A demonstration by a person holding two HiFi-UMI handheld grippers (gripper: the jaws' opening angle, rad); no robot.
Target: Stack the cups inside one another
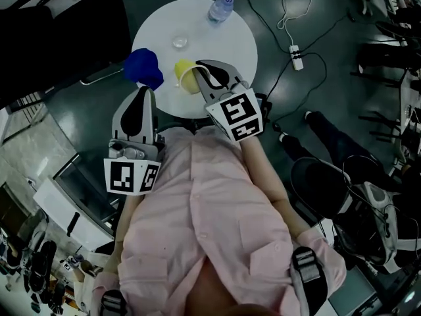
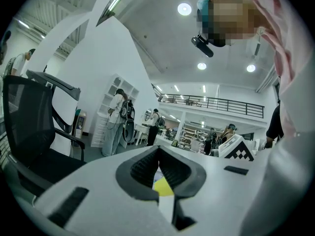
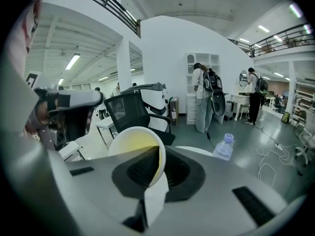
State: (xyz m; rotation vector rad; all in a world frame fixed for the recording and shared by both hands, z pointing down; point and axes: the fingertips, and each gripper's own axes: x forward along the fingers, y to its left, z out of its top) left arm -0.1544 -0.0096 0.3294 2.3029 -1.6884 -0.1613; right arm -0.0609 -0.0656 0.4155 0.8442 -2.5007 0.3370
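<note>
Right gripper view: right gripper [image 3: 159, 154] pinches round yellow cup [image 3: 132, 140] by its thin rim; left gripper [image 2: 158, 154], ribbed fingers [image 2: 142, 168] together, empty.

**Head view:** dim and bluish. The white desk [image 1: 217, 51] is the brightest surface and slightly washed out toward its far edge, while the floor [image 1: 342, 97] darkens into the corners.

**Both gripper views:** bright indoor light comes from round ceiling lamps [image 2: 184, 8] and strip lights [image 3: 72, 61]. A black circular vignette frames each view. Straight lines bow strongly near the rims, and the nearest foreground surfaces look soft.
</note>
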